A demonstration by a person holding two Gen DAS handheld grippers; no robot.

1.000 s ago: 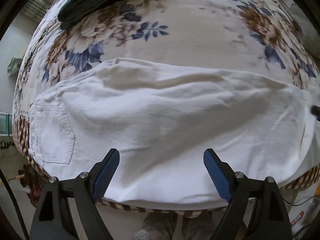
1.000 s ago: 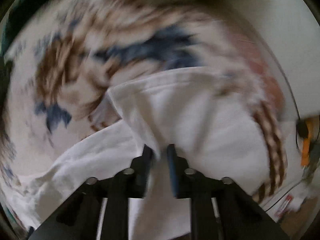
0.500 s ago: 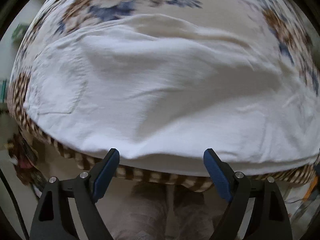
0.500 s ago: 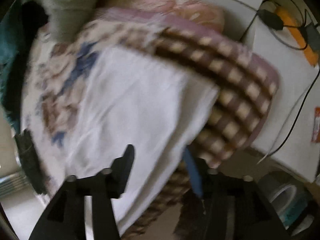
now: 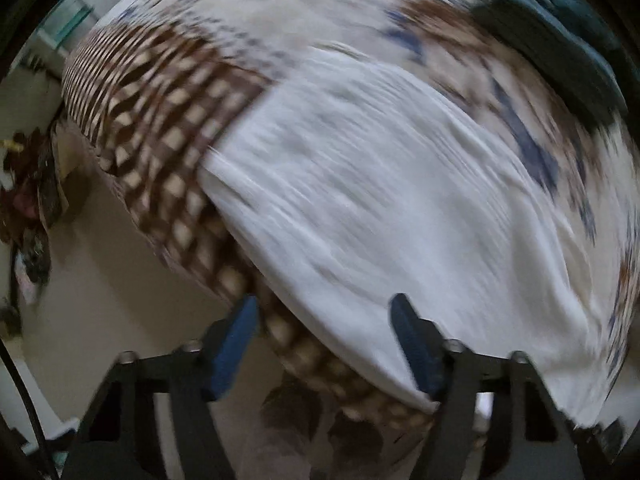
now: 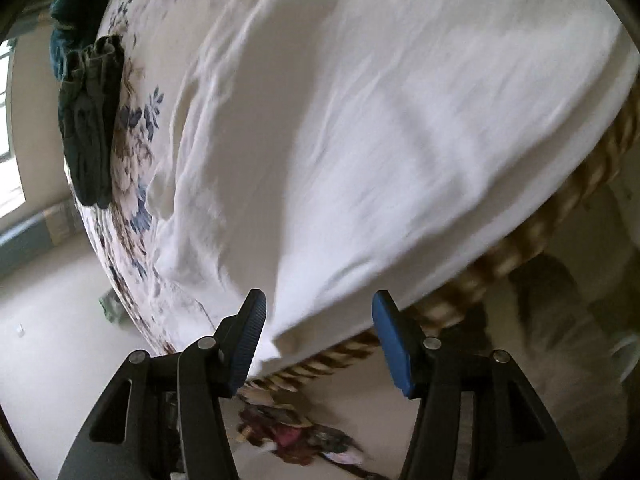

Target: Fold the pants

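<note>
Pants [image 5: 392, 184], white and wrinkled, lie spread flat on a bed [image 5: 280, 20] covered with a floral bedspread in blue, brown and cream. One long side of the cloth runs along the bed's near edge, where a brown-and-cream checked border [image 5: 160, 128] hangs down toward the pale floor [image 5: 100, 300]. In the left wrist view, which is blurred, the pants stretch from the checked border up and across toward the far side of the bed; a dark teal garment [image 5: 560, 32] sits further in on the bedspread, apart from them.

In the right wrist view the pants [image 6: 380, 120] fill most of the frame, with a pointed corner of the white cloth lying just over the bed's edge, right ahead of the tool. A dark green bundle of clothing [image 6: 90, 120] rests near the far edge of the bed [image 6: 132, 184], well apart from the pants.

Left tool [image 5: 324, 340] has its blue-padded fingers [image 5: 416, 344] spread wide, gripping nothing, hovering just off the bed's edge. Right tool [image 6: 316, 340] likewise stands with fingers [image 6: 390, 344] apart and nothing between them, close to the pants' corner without touching it.
</note>
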